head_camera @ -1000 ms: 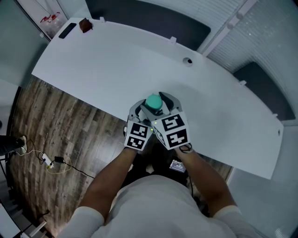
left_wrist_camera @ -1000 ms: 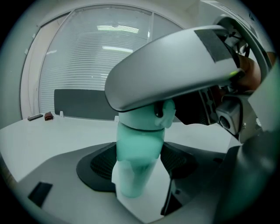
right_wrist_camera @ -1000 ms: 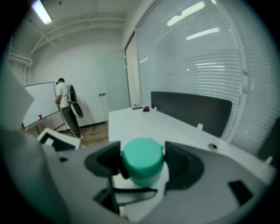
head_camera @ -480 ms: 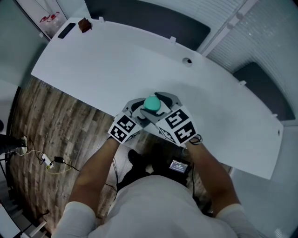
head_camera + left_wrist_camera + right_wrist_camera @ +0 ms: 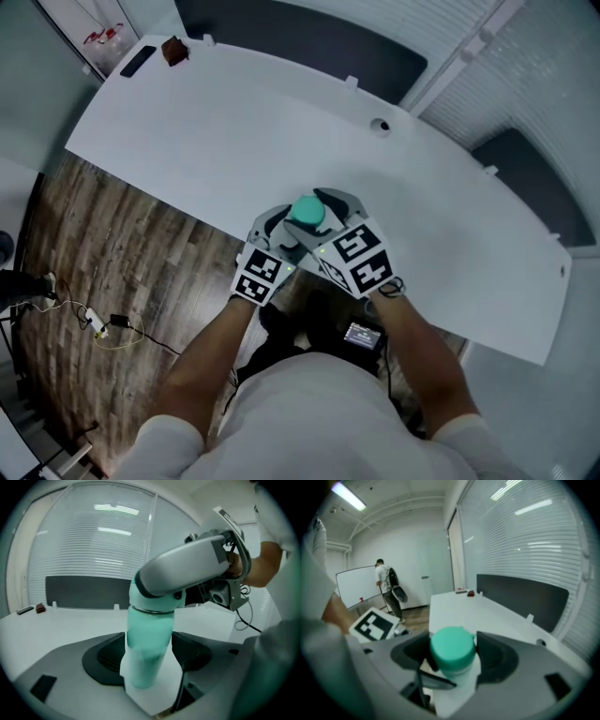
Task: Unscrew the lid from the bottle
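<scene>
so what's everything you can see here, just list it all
bottle: one, teal, upright at the near edge of the desk
lid: one, teal, on the bottle
desk: one, white, curved
small block: one, red-brown, desk's far left corner
flat object: one, black, beside the block
dark panels: two, behind the desk
cables: a tangle, on the wood floor
background person: one, by a whiteboard
left gripper: one, grey, shut on the bottle's body
right gripper: one, grey, shut on the lid
</scene>
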{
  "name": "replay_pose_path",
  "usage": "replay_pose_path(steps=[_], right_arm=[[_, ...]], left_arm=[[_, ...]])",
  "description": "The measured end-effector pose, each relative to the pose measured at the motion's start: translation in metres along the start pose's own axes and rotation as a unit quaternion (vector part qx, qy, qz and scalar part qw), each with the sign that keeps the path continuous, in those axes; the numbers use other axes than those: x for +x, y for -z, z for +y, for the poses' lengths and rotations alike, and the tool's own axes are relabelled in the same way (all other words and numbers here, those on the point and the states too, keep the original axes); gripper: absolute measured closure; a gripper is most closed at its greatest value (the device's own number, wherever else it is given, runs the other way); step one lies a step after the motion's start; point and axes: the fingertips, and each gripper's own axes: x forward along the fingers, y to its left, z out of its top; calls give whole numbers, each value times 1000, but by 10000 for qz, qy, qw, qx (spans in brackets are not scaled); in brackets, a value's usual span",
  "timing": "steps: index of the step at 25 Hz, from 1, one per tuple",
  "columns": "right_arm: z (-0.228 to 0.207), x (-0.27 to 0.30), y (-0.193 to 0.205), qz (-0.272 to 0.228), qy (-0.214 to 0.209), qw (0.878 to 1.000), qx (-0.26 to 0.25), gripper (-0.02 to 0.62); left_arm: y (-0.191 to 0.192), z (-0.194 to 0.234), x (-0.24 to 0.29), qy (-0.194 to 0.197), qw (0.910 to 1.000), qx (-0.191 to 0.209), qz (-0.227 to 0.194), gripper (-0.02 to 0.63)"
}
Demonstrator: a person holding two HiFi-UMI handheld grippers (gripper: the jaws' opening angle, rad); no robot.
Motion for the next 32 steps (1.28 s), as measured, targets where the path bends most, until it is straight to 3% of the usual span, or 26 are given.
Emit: replay_pose_path(steps=[4, 8, 11, 15, 20, 23, 26, 29, 32], right_arm=[[-1, 1, 1, -66, 376, 9989, 281, 270], [-2, 1, 0, -119, 549, 9978, 339, 270], [1, 2, 0, -103, 413, 9988, 228, 270], [3, 2, 1, -62, 108, 9999, -30, 270], [5, 0, 5, 191, -391, 9983, -392, 270], [5, 1, 3, 223, -508, 9977, -396, 270], [3, 2, 1, 160, -291, 9991, -265, 270], [1, 3, -1, 36, -45, 9999, -82, 270], [-1, 2, -1, -8, 170, 9998, 69, 270]], left_arm=[[3, 4, 6, -649, 9978, -126, 27, 287], [3, 6, 10, -657, 9977, -116, 83, 287], [3, 6, 9, -395, 9992, -26, 84, 287], [4, 1, 10, 271, 9991, 261, 220, 287], [6, -5, 10, 1221, 9892, 668, 454, 287], [6, -5, 10, 1482, 9839, 807, 579, 287], [3, -3, 8, 1154, 9886, 810, 522, 287], [-1, 2, 3, 408, 9974, 563, 205, 287], [-6, 4, 2, -248, 9990, 367, 6, 287]])
